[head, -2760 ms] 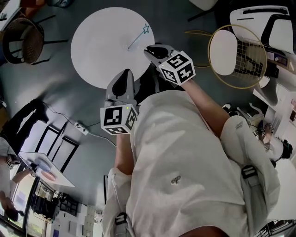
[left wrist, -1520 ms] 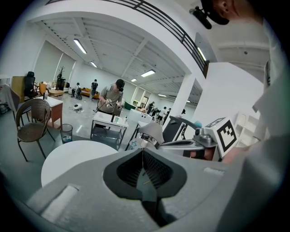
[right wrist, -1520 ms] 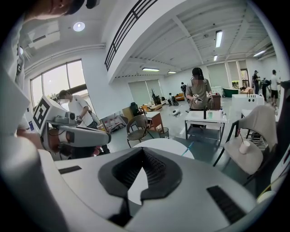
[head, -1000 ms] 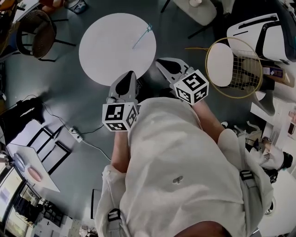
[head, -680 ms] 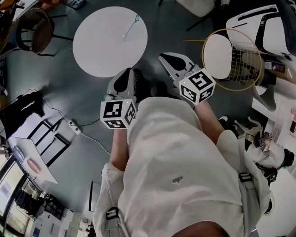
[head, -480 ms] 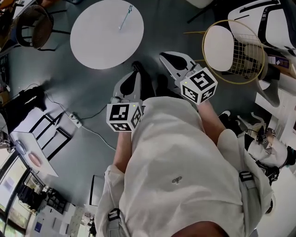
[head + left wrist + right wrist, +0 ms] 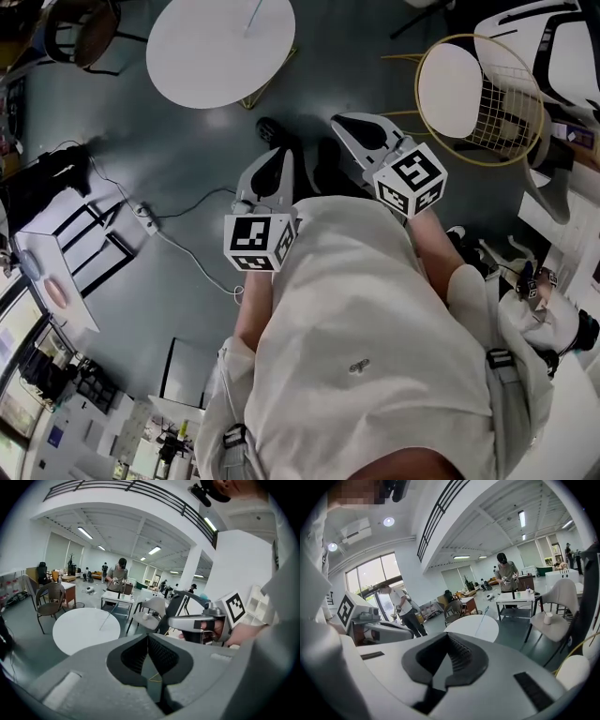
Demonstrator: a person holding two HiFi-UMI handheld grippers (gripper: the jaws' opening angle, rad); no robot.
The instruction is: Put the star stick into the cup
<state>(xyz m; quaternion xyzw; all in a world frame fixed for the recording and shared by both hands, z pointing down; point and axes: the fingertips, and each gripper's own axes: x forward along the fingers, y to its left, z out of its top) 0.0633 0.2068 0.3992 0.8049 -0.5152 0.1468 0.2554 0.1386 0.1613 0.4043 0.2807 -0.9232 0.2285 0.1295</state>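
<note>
Left jaws: on the left gripper (image 7: 147, 638) they are clenched, the ribbed dark faces meeting at the tips, with nothing between them.
Right jaws: on the right gripper (image 7: 449, 637) they are likewise clenched tip to tip and grasp nothing.
Left gripper, position: held in front of the person's white shirt (image 7: 366, 328), above the dark floor (image 7: 169, 150). It points toward the round white surface (image 7: 202, 52) but stops short of its edge.
Right gripper, position: just beside the left one at about the same height, angled up and to the left. Its marker cube (image 7: 411, 180) sits close to the shirt.
Star stick: lies flat on the round white surface, a thin pale line near the far side. It is well apart from both grippers and touched by neither.
Cup: small and white, standing upright on a grey chair seat (image 7: 562, 629) to the right of the round surface. It is apart from the star stick (image 7: 482, 619).
Nearby: a wire-backed chair (image 7: 511, 103) with a gold frame stands to the right of the grippers. A power strip (image 7: 143, 214) with its cable lies on the floor to the left.
</note>
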